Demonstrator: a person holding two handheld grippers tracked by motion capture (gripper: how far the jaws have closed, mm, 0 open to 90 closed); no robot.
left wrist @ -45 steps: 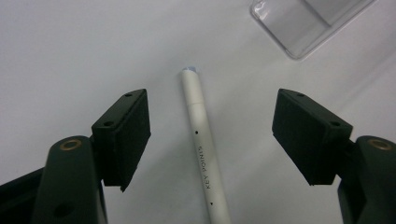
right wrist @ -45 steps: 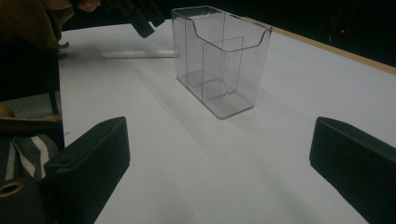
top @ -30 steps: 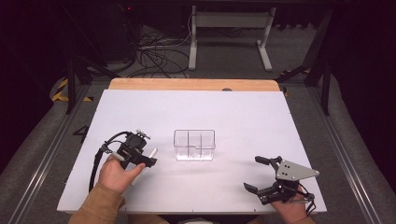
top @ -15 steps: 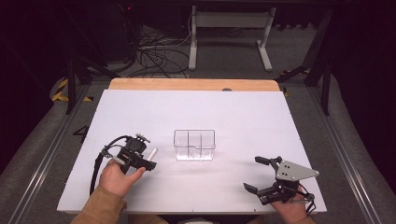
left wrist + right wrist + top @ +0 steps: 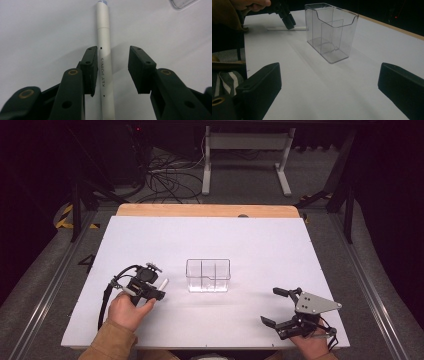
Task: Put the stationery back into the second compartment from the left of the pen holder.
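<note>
Closing in, the left gripper is narrowing around the white pen beside the clear holder. Close up, the pen is lying touching one pad, apart from the other. Farther off, the right gripper is staying wide and holding nothing.

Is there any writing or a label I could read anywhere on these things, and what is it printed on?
"KEY POINTS": printed in dark letters along the barrel of the white pen, which lies on the table between the jaws of the left gripper.
Two tiny dark marks sit on the same barrel, one above and one below the words; they are no letters.
The clear plastic organizer bears no writing that can be read.
</note>
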